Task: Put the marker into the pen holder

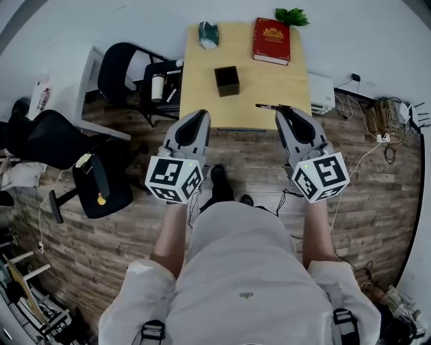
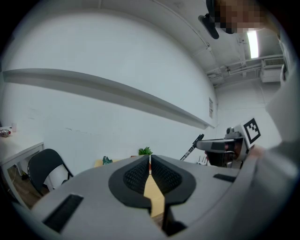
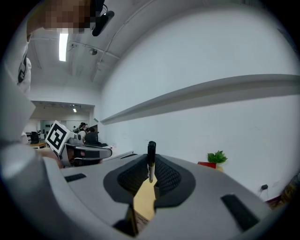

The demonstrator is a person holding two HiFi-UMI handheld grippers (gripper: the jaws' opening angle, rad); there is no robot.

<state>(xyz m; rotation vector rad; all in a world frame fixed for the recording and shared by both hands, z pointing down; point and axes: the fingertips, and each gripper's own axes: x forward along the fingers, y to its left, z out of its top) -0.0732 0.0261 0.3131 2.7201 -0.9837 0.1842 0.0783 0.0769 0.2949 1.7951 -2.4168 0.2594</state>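
The black square pen holder point(image 1: 227, 80) stands in the middle of the small wooden table point(image 1: 195, 87). My right gripper point(image 1: 282, 110) hovers at the table's near right edge, shut on the dark marker point(image 1: 272, 106), which sticks out to the left of its tips. In the right gripper view the marker point(image 3: 151, 161) stands upright between the pads point(image 3: 165, 176). My left gripper point(image 1: 200, 115) is at the table's near left edge, jaws closed together with nothing in them. From the left gripper point(image 2: 150, 162) view, the marker point(image 2: 192, 146) shows slanting off the right gripper point(image 2: 219, 145).
A red book point(image 1: 271, 40), a green plant point(image 1: 291, 16) and a teal object point(image 1: 209, 34) sit at the table's far side. Black office chairs point(image 1: 54, 138) stand left, a white unit point(image 1: 322, 91) and cables point(image 1: 377, 118) right. My feet point(image 1: 219, 183) are on the wood floor.
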